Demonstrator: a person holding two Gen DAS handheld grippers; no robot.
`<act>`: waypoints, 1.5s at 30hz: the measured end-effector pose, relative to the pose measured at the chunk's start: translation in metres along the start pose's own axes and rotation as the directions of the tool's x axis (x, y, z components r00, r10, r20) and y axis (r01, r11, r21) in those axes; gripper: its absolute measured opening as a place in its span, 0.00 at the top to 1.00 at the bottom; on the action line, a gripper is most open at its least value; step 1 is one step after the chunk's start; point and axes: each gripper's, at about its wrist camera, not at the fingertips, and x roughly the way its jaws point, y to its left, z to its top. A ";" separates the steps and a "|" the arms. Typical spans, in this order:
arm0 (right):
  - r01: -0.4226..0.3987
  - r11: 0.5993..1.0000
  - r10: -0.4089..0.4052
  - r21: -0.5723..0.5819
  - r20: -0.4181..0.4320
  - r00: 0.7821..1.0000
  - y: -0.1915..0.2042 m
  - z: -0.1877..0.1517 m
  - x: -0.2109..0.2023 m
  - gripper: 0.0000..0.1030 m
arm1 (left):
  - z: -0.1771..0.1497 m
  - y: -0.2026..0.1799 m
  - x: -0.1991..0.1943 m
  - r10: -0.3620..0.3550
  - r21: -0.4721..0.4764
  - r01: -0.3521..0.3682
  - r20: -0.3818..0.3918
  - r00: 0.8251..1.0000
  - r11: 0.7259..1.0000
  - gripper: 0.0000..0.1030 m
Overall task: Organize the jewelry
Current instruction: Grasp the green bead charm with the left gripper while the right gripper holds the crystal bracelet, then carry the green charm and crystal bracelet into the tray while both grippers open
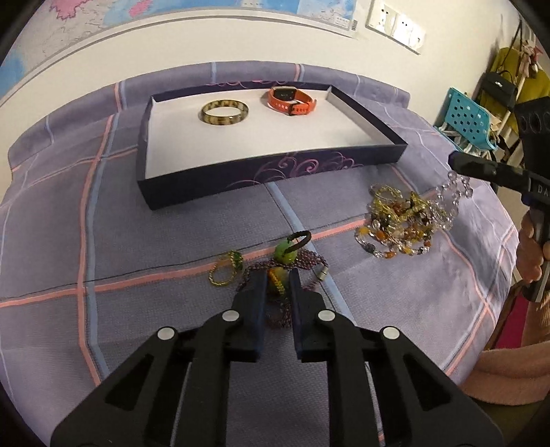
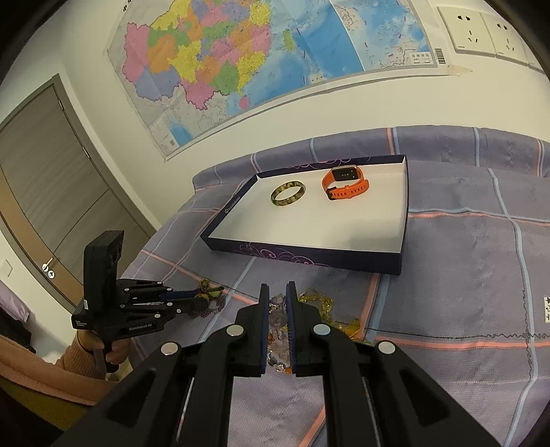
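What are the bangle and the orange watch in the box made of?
The bangle looks like polished stone or resin: glossy, mottled yellow and dark brown. The watch strap looks like matte rubber or silicone, with rows of holes; its face is dark and shiny, likely glass. The box looks like printed cardboard.

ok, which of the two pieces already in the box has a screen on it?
The orange watch, at the box's far right. Its dark rectangular face sits on an orange strap. The other piece, the mottled yellow-brown bangle to its left, is a plain closed ring.

Wall map [image 2: 240,58], sockets [image 2: 488,32], grey door [image 2: 51,192], teal crate [image 1: 469,118], handbag [image 1: 500,86].
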 end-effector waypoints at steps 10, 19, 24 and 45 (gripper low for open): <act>-0.007 0.999 0.008 -0.031 0.027 1.000 0.009 0.009 -0.005 0.92 | 0.011 0.002 -0.028 -0.054 -0.027 0.056 0.083 0.995 0.998 0.87; -0.018 0.997 0.023 -0.078 0.056 0.998 0.020 0.035 -0.004 0.92 | 0.038 0.003 -0.045 -0.063 -0.013 0.066 0.152 0.986 0.998 0.87; -0.025 0.996 0.032 -0.091 0.076 0.997 0.020 0.055 0.003 0.92 | 0.054 0.007 -0.043 -0.054 -0.013 0.057 0.167 0.985 0.998 0.87; 0.008 0.999 -0.006 -0.038 0.055 0.998 -0.013 0.119 0.081 0.92 | 0.123 0.033 0.004 -0.022 -0.022 0.025 0.154 0.988 0.999 0.87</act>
